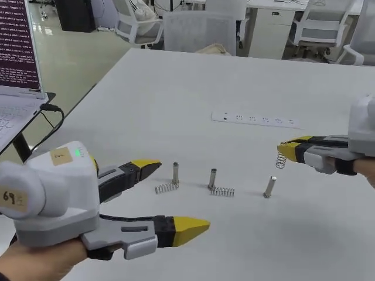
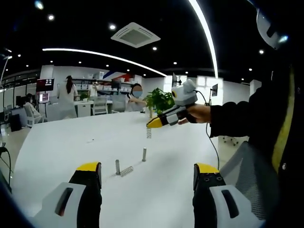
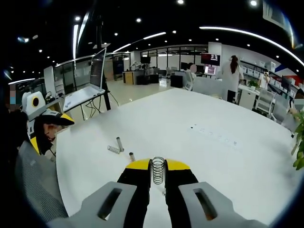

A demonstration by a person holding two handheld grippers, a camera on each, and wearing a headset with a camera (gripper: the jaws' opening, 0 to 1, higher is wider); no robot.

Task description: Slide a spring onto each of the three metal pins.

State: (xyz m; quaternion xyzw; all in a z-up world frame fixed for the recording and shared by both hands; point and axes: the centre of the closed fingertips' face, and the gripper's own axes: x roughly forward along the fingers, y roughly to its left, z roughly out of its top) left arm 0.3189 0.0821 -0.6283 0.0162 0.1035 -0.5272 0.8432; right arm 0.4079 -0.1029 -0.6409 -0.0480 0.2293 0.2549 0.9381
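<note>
right gripper (image 1: 281,146) pinches a spring (image 1: 281,160) in closed fingers (image 3: 137,166) above the rightmost pin (image 1: 269,186) on the table (image 1: 234,88) — left gripper (image 1: 183,194) hovers near left, fingers open. best bring the spring upright and centred over the pin's tip before lowering.

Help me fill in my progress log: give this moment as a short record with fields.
pins: left pin, middle pin, right pin, all standing on the table, all bare
loose springs: first spring lying beside the left pin; second spring lying beside the middle pin
held spring: hangs from the right gripper, above the table, up from the right pin
left gripper: open, empty, near the left pin
springs on pins: none of three
</note>
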